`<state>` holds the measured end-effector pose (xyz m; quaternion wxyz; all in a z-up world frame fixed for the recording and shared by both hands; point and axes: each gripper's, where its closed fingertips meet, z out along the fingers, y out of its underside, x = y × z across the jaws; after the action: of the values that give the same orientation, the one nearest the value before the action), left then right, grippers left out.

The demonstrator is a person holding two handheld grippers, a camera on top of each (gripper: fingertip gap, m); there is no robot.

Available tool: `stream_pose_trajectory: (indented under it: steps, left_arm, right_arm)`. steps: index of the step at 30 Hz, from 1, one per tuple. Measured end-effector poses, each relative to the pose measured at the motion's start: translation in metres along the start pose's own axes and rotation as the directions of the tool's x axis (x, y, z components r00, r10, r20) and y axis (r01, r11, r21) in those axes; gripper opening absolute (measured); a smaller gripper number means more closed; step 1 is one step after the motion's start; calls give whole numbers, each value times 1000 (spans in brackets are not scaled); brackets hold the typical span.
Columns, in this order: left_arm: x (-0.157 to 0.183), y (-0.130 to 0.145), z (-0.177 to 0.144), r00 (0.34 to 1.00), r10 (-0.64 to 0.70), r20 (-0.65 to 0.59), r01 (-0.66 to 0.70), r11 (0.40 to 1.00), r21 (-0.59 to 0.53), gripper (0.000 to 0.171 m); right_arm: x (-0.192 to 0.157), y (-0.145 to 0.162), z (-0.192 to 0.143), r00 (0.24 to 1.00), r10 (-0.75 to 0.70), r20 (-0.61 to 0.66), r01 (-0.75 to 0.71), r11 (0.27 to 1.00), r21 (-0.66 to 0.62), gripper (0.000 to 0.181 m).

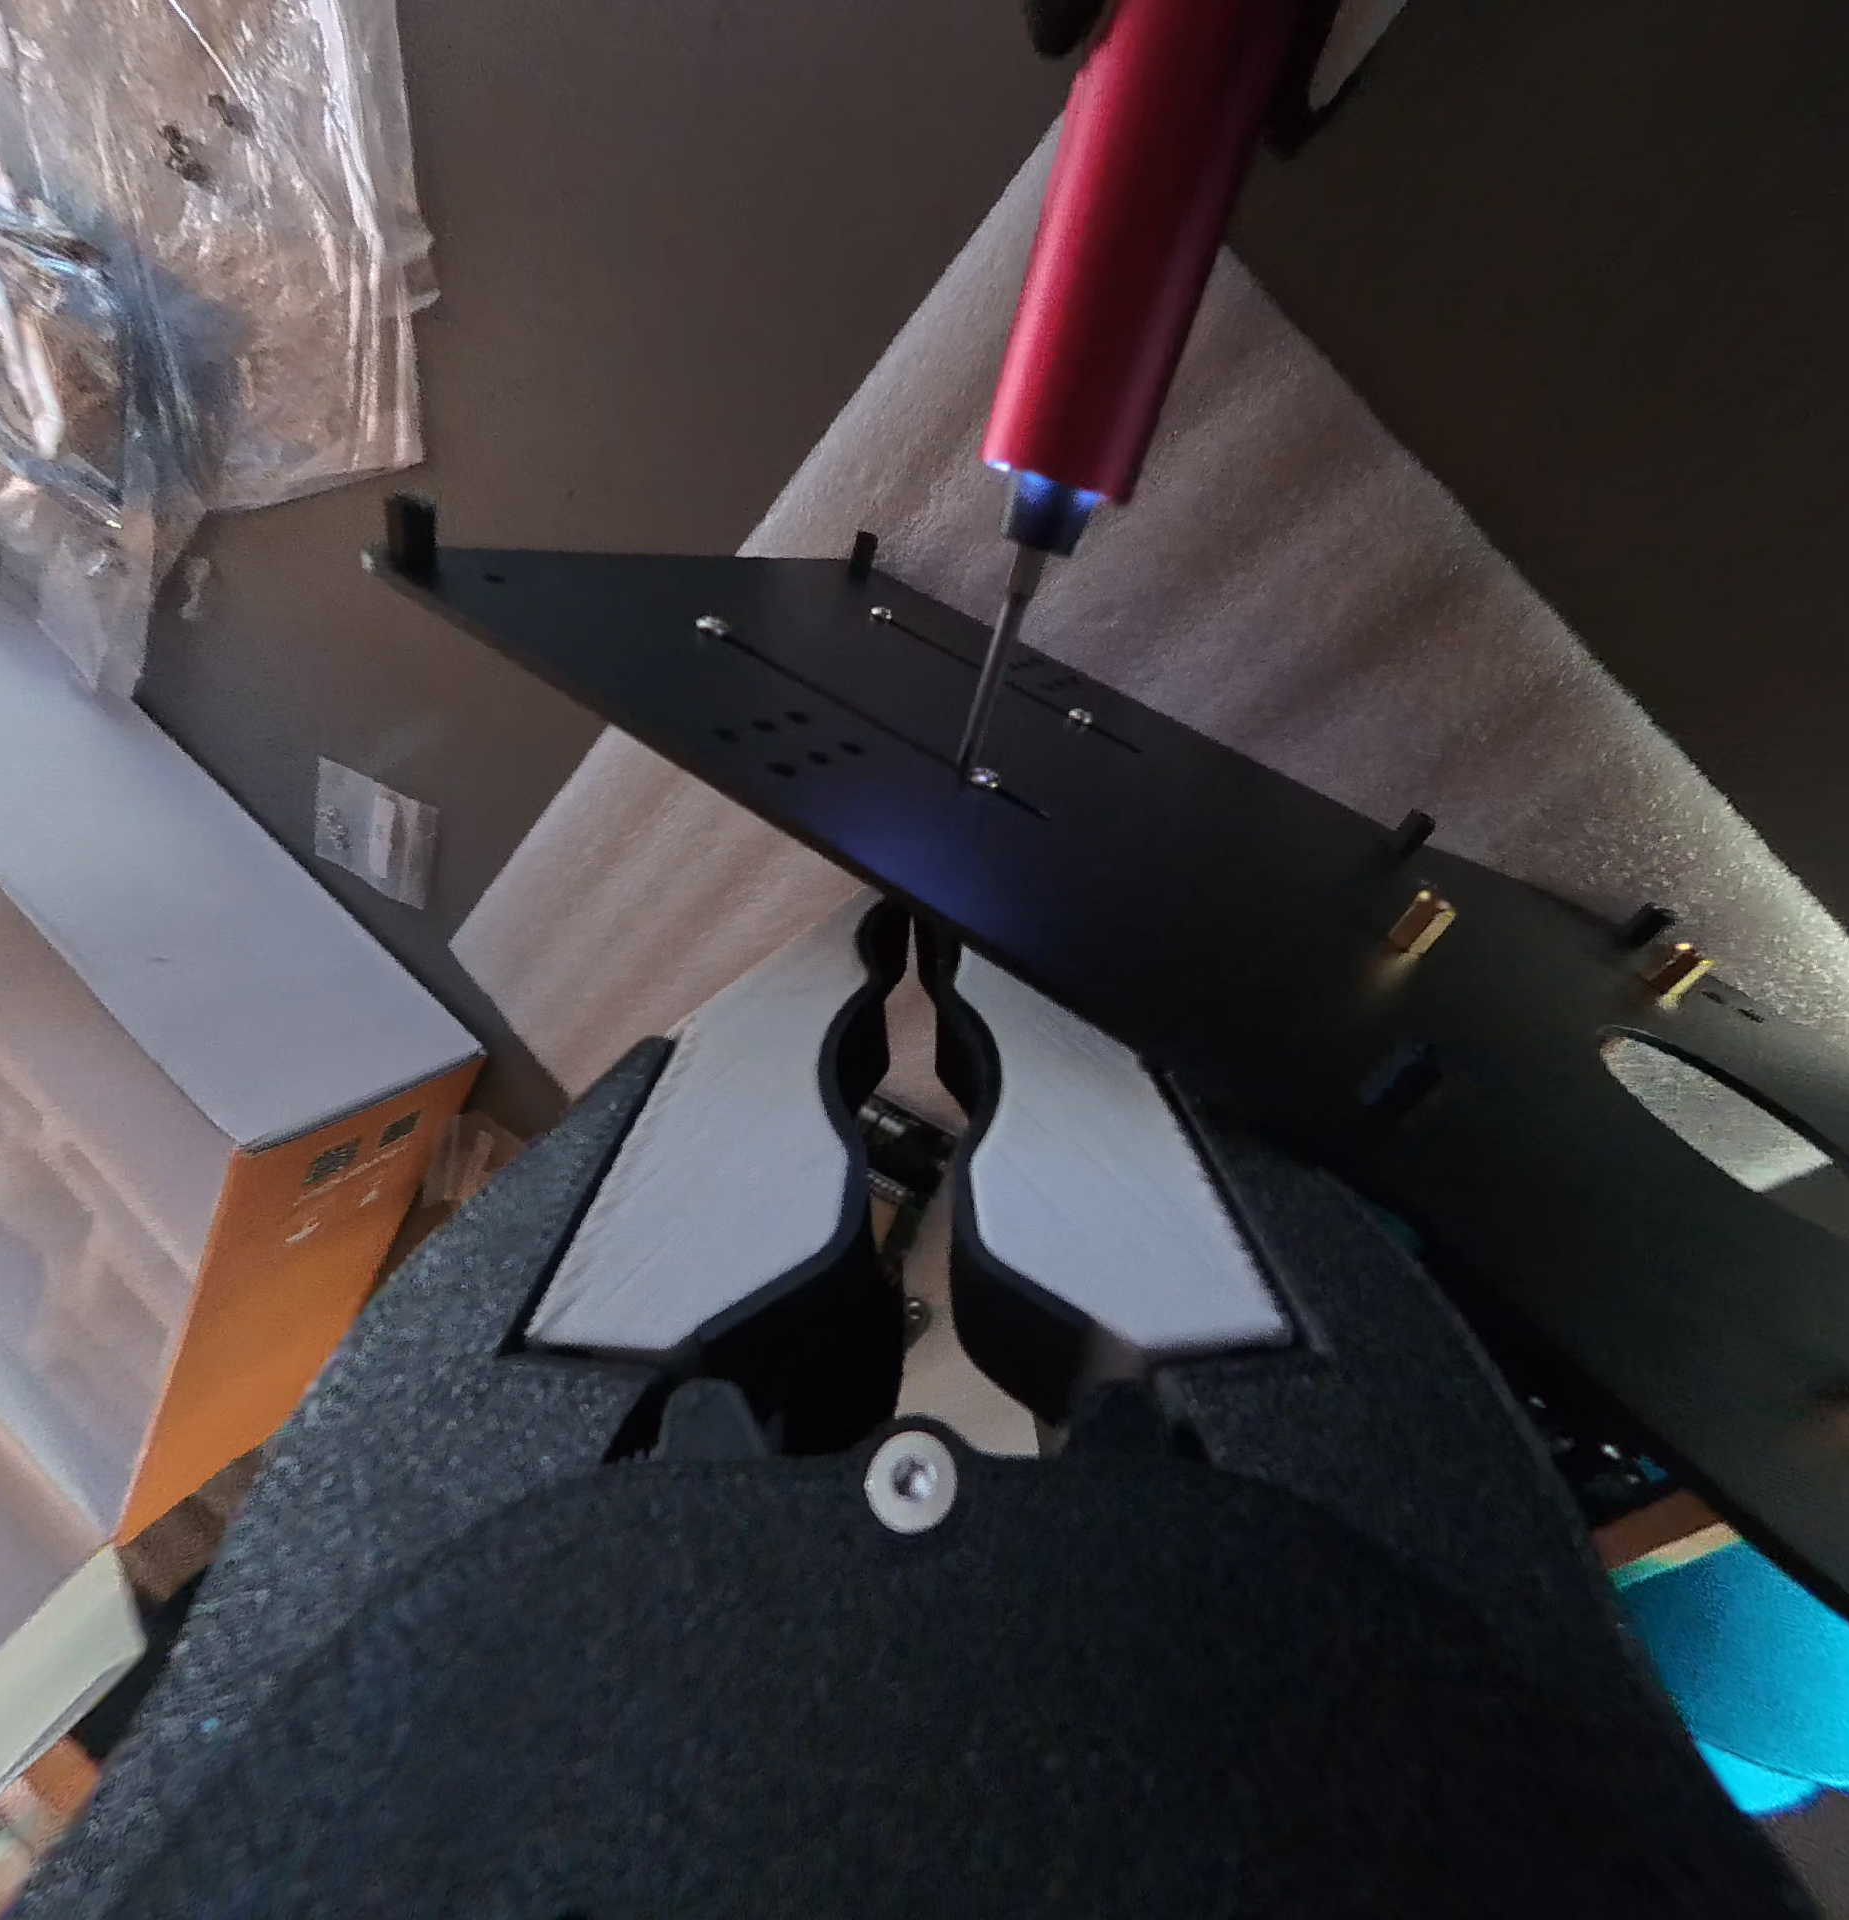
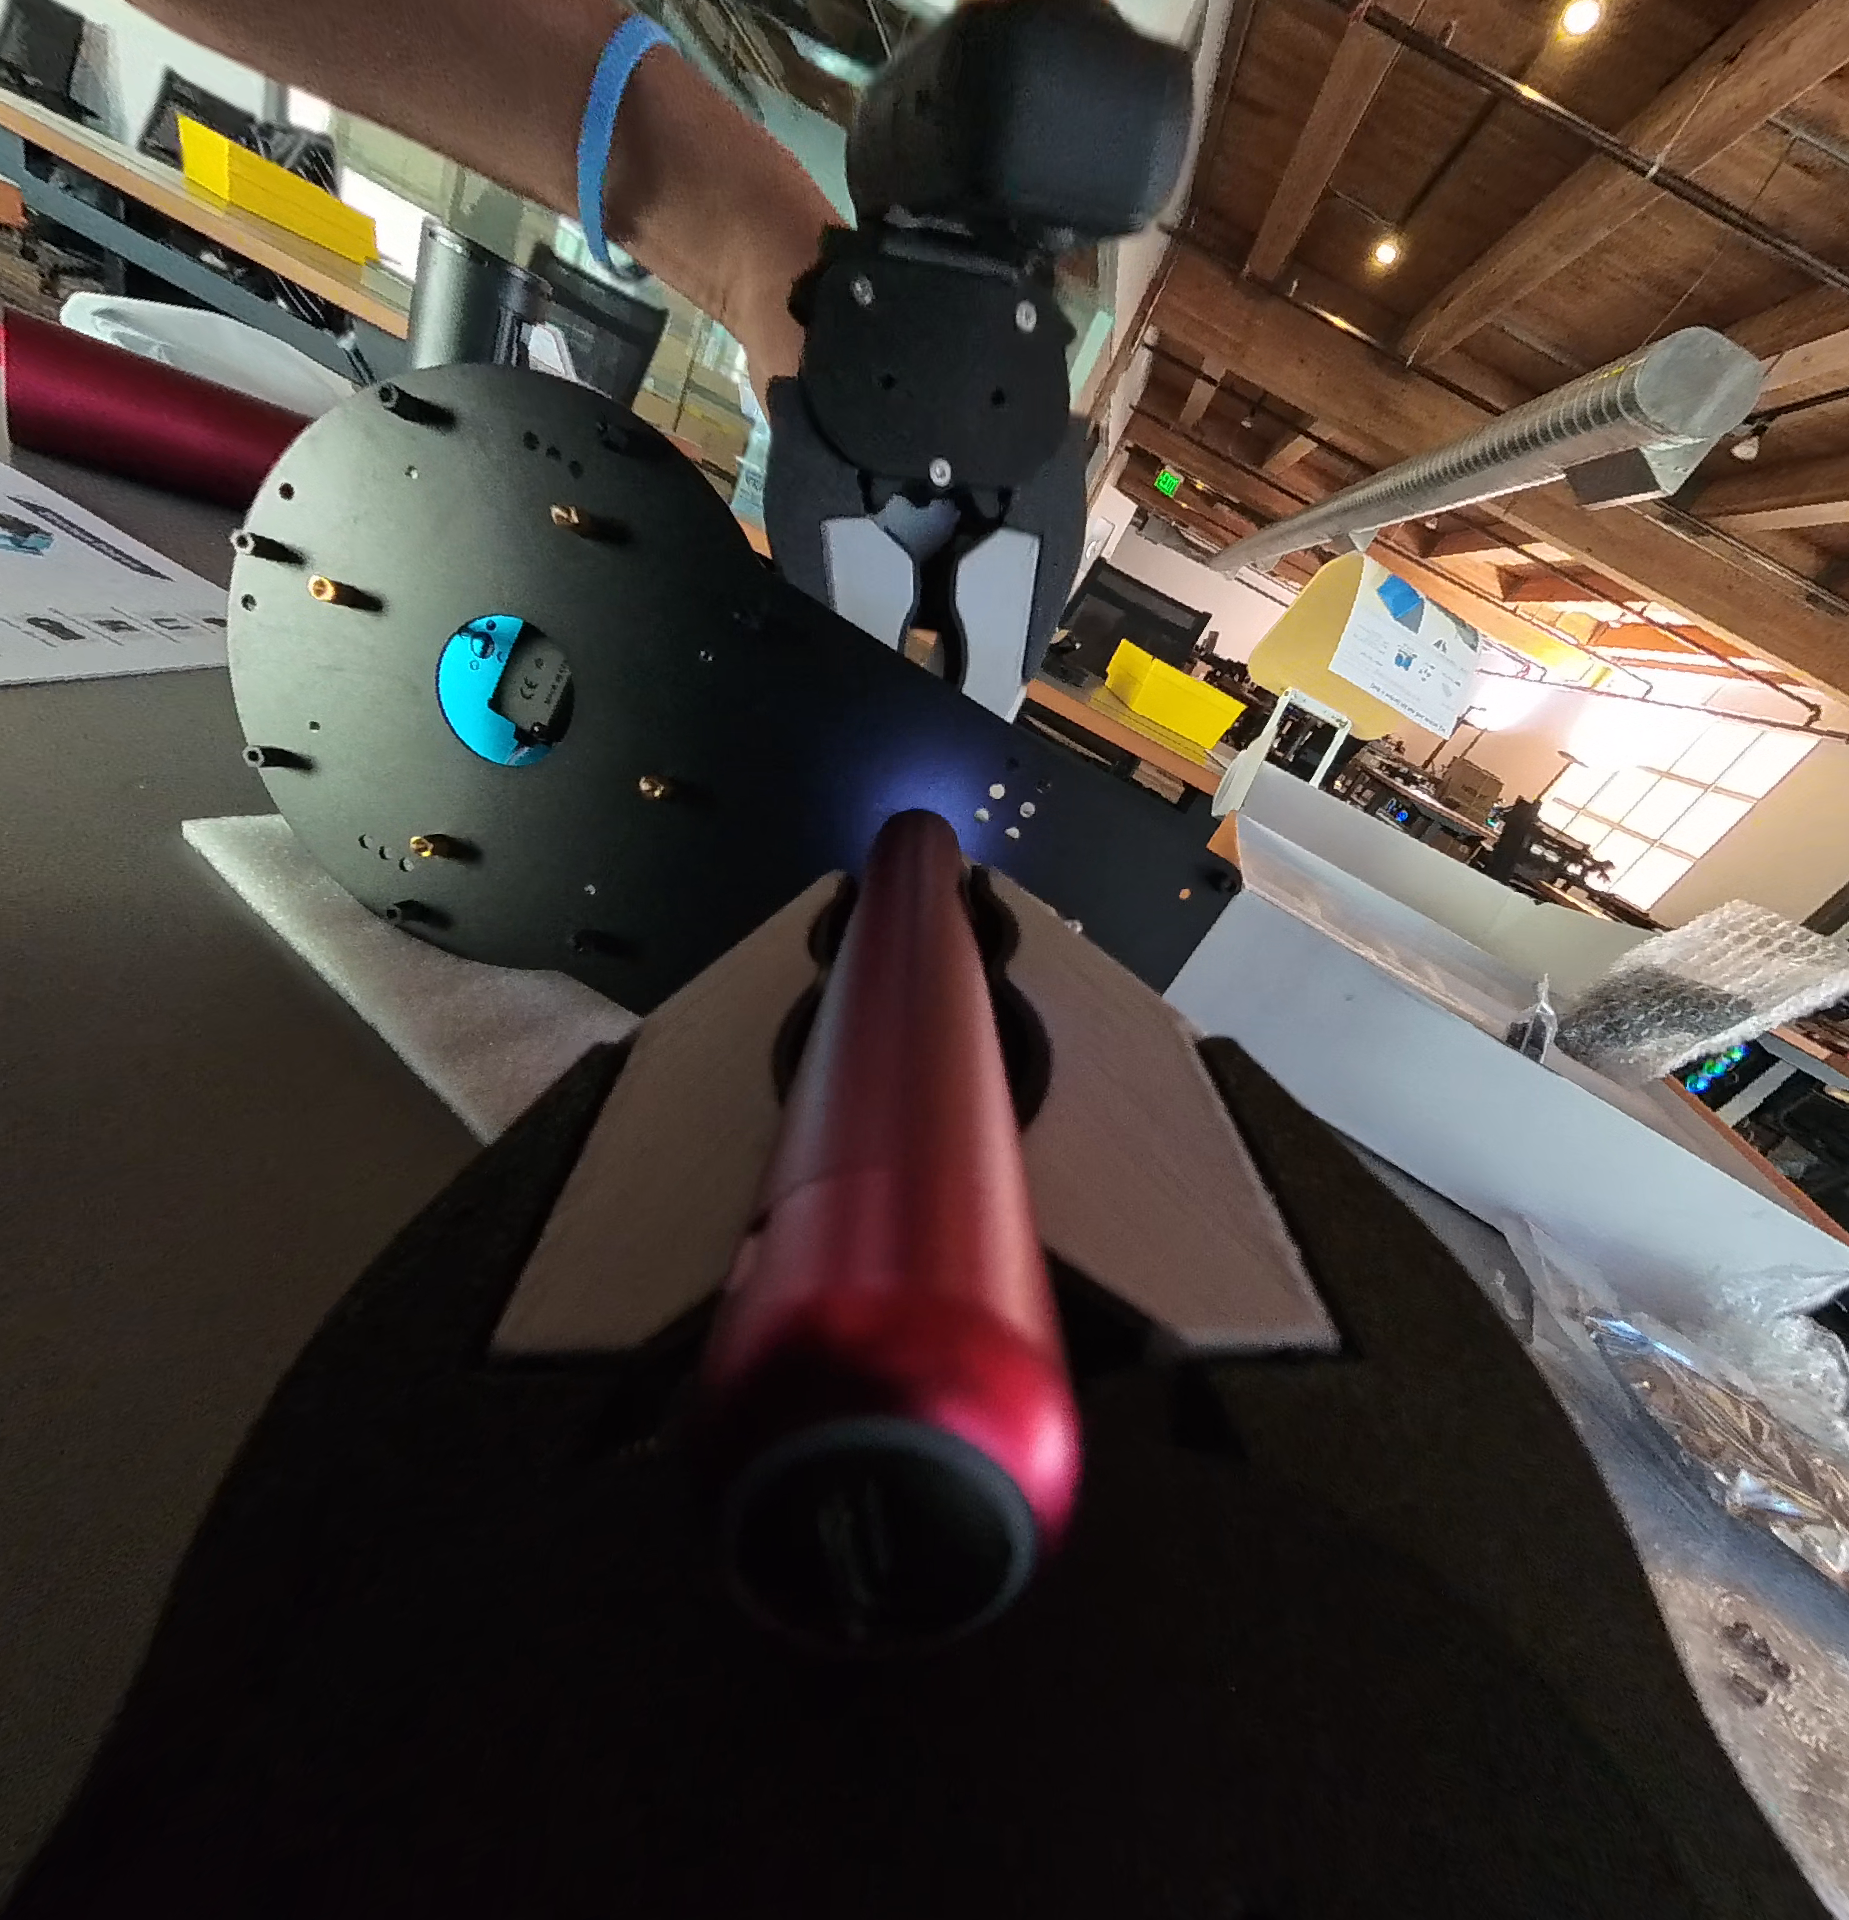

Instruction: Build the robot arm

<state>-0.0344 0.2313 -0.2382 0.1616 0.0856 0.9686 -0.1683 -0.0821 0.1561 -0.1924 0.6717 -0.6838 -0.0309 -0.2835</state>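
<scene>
A black metal plate (image 1: 691, 665) with slots, holes, black posts and brass standoffs (image 1: 1424, 914) stands tilted on a white foam sheet (image 1: 1315, 582). My left gripper (image 1: 915, 935) is shut on the plate's near edge; its fingertips are hidden behind the plate. In the right wrist view it (image 2: 946, 665) holds the plate (image 2: 691, 831) from above. My right gripper (image 2: 915, 894) is shut on a red electric screwdriver (image 2: 889, 1195). The screwdriver (image 1: 1107, 260) has its light on, and its bit rests on a small silver screw (image 1: 984, 775) in a slot.
A white and orange box (image 1: 172, 935) and clear plastic bags (image 1: 172, 260) lie left of the plate. A white box (image 2: 1419, 1039), bubble wrap (image 2: 1709, 987), a red cylinder (image 2: 141, 416) and a printed sheet (image 2: 47, 582) are nearby. A forearm with a blue band (image 2: 691, 187) reaches over. Across from one pair of fingers to the other is roughly 10 cm.
</scene>
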Motion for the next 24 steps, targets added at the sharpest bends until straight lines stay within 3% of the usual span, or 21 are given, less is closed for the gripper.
stream_pose_trajectory:
  steps: [10, 19, 24]
  left_arm:
    - [-4, -2, -4, 990, 127, 65, -126, 992, -19, 0]
    - [-5, -2, -5, 941, 310, 134, -308, 951, -37, 5]
    - [-4, -3, -5, 907, 394, 147, -390, 919, -58, 0]
  right_arm:
    - [-1, 0, -1, 1000, 15, 22, -15, 1000, 5, 20]
    - [-1, 1, 1, 1000, 16, 21, -16, 1000, 6, 21]
    - [0, 0, 1, 1000, 16, 23, -17, 1000, 17, 21]
